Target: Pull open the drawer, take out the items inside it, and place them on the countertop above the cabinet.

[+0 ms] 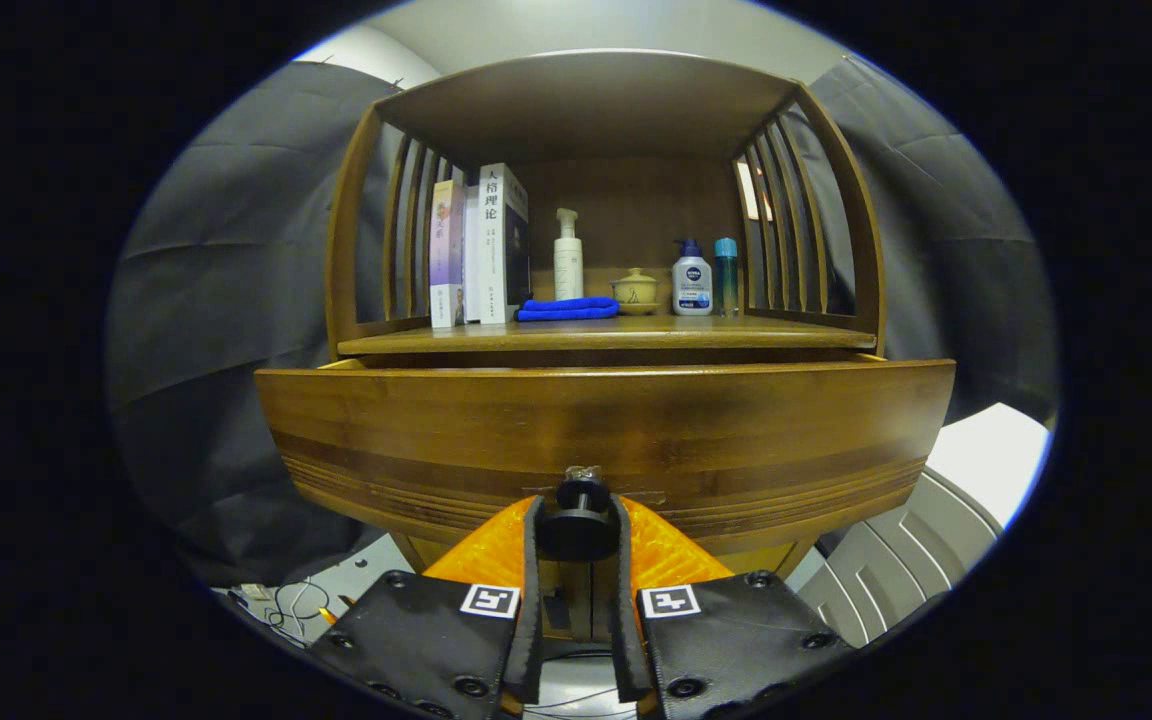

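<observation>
The gripper (pixel 578 530) has its two fingers (pixel 532 560) drawn in narrow around the black round knob (pixel 578 528) of the drawer (pixel 596 440); both black pads press against the knob's sides, so the tool is nearly closed and has hold of it; the orange finger bodies flare out to either side behind the pads. The drawer front, a broad band of brown wood with grooved lines along its lower part, stands just ahead of the fingertips and juts out toward the tool from under the countertop (pixel 616 335); its inside cannot be seen from here, so what lies in it cannot be told. Beyond and above the fingers, on the countertop under the cabinet's (pixel 586 100) slatted sides and roof, stand several books (pixel 481 245) to the left; a white pump bottle (pixel 567 257) next, with a folded blue cloth (pixel 568 309) lying at its foot; a small lidded yellow pot (pixel 635 291); a white-and-blue pump bottle (pixel 692 278); and a slim blue-capped bottle (pixel 726 275) just beside it.
</observation>
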Available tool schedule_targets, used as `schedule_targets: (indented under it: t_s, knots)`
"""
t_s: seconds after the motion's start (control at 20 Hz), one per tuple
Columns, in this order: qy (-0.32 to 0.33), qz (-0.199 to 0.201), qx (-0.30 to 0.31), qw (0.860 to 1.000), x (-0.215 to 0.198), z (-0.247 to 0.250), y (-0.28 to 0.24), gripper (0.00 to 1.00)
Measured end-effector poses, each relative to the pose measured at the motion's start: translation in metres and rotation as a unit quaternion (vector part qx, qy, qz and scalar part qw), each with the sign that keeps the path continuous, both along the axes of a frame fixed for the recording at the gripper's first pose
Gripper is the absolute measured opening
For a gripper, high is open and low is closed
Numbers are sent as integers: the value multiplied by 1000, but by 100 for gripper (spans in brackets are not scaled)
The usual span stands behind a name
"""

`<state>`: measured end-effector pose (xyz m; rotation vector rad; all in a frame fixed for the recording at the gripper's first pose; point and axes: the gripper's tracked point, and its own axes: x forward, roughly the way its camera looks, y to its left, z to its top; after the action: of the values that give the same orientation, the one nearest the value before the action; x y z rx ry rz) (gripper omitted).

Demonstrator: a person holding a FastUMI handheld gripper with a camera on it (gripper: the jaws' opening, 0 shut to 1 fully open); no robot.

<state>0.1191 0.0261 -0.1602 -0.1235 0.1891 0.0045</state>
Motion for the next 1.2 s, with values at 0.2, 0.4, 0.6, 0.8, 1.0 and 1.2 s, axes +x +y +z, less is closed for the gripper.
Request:
schedule_targets:
  t_s: [0.2, 0.4, 0.6, 0.8, 1.0, 1.2]
  knots:
    - [3, 12, -3, 1000, -26, -7, 2, 30]
    - [3, 16, -4, 1000, -40, -8, 4, 30]
    - [5, 29, -13, 999, -49, -8, 5, 30]
    - [-2, 48, -6, 999, -51, -2, 7, 43]
    - [-64, 72, -17, 995, -58, 47, 16, 62]
    - [-94, 106, 18, 990, -61, 98, 31, 81]
